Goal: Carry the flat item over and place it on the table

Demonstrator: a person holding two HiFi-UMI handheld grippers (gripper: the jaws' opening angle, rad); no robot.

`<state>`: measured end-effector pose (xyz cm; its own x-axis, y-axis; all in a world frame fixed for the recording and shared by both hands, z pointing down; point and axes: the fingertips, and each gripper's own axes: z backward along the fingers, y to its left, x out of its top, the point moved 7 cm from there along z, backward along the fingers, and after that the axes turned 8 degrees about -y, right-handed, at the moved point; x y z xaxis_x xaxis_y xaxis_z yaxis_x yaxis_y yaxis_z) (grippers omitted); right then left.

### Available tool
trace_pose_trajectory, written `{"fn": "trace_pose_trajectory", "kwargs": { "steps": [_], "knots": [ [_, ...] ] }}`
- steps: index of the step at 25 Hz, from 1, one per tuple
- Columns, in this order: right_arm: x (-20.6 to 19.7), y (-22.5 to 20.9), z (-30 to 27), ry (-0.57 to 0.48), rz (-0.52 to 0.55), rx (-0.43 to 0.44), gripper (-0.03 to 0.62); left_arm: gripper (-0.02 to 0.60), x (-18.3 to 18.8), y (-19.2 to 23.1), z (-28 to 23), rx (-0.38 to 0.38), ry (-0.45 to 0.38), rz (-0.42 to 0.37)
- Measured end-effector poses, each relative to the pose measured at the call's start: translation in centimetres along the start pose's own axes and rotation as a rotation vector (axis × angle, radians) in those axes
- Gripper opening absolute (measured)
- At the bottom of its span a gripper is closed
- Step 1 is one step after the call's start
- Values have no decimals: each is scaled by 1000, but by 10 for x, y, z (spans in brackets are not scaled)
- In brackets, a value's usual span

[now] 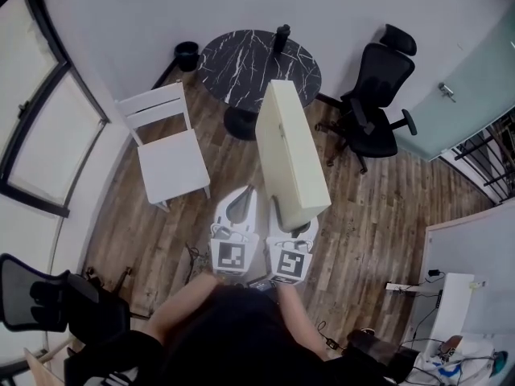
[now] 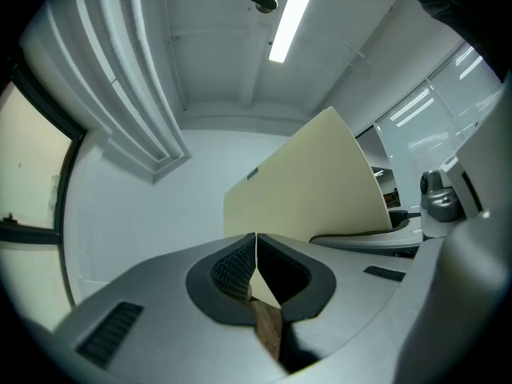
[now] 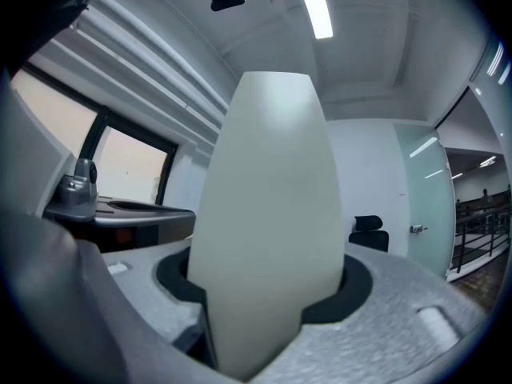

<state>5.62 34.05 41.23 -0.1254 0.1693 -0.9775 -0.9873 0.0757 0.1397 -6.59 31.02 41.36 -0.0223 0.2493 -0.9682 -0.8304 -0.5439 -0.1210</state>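
The flat item point(image 1: 291, 151) is a cream-coloured board, held on end above the wooden floor and pointing toward the round black marble table point(image 1: 241, 63). My right gripper point(image 1: 294, 227) is shut on its near end. In the right gripper view the board point(image 3: 268, 206) fills the gap between the pads of the right gripper point(image 3: 268, 294) and rises toward the ceiling. My left gripper point(image 1: 240, 207) is just left of it, apart from the board. In the left gripper view the left gripper point(image 2: 255, 250) is shut with nothing in it, and the board point(image 2: 308, 190) shows to its right.
A dark bottle point(image 1: 282, 37) stands at the table's far edge. A white chair point(image 1: 169, 155) is at the left, a black office chair point(image 1: 374, 95) at the right, a black bin point(image 1: 187, 55) by the wall. Another black chair point(image 1: 40, 300) is near left; a white desk point(image 1: 471, 272) near right.
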Motion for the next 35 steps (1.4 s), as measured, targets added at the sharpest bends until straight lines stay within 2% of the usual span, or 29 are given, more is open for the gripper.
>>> {"fn": "trace_pose_trajectory", "kwargs": {
  "steps": [3, 6, 14, 20, 27, 31, 35],
  "knots": [
    [3, 10, -31, 8, 17, -1, 288, 2, -2, 27, -18, 14, 0, 49],
    [5, 20, -63, -2, 25, -1, 288, 2, -8, 55, -36, -6, -1, 19],
    [-2, 41, -119, 8, 45, -11, 288, 2, -27, 110, -67, -13, -5, 44],
    [-10, 40, -145, 21, 46, -28, 288, 2, -38, 125, -89, -34, 5, 56],
    [-34, 16, -183, 33, 12, -18, 288, 2, -60, 126, -131, -29, 42, 36],
    [-49, -4, -221, 17, -15, 22, 288, 2, -65, 130, -167, 47, 65, 85],
    [-61, -35, -256, 11, -23, 60, 288, 2, -77, 127, -214, 26, 45, -21]
  ]
}}
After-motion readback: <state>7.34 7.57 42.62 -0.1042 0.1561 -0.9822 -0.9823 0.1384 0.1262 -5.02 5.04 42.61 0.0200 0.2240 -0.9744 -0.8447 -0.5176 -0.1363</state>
